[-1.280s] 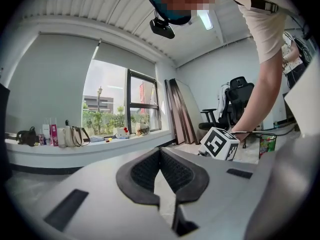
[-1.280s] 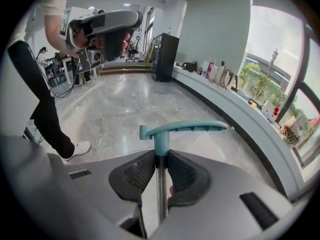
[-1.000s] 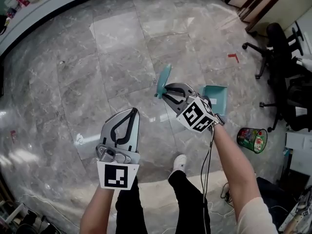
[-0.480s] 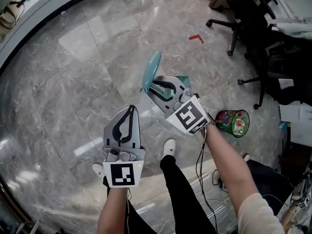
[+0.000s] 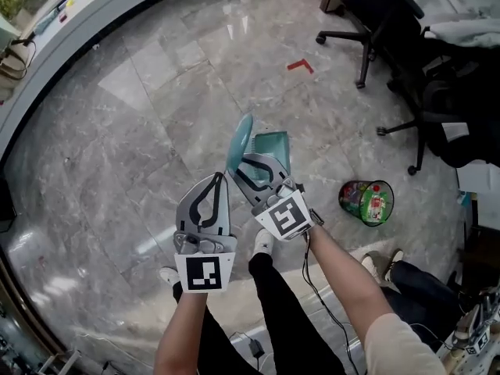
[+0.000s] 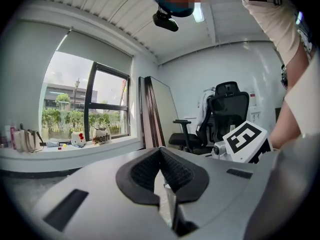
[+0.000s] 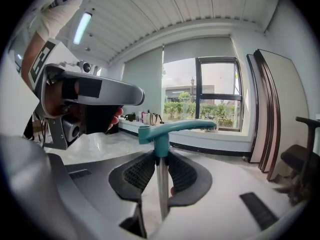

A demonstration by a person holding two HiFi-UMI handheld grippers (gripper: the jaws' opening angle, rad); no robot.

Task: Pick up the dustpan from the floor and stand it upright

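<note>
The dustpan is teal, with a pan (image 5: 273, 145) low by the marble floor and a metal pole (image 7: 162, 186) topped by a curved teal grip (image 5: 240, 141). My right gripper (image 5: 245, 162) is shut on that pole just under the grip, and the pole runs up between its pads in the right gripper view, with the grip (image 7: 176, 127) crossing above the jaws. The pan end is hidden behind the gripper there. My left gripper (image 5: 215, 178) hangs just left of the right one, shut, with nothing between its jaws. The left gripper view shows only the room and the right gripper's marker cube (image 6: 245, 141).
Black office chairs (image 5: 391, 30) stand at the far right. A round green patterned bin (image 5: 366, 201) sits on the floor right of my right arm. A red tape mark (image 5: 298, 66) lies farther off. A curved window ledge (image 5: 55, 53) runs along the left. The person's shoe (image 5: 262, 243) is below the grippers.
The right gripper has come in toward the body and the left gripper, bringing the dustpan with it. The grip now stands above the jaws. The left gripper has stayed shut.
</note>
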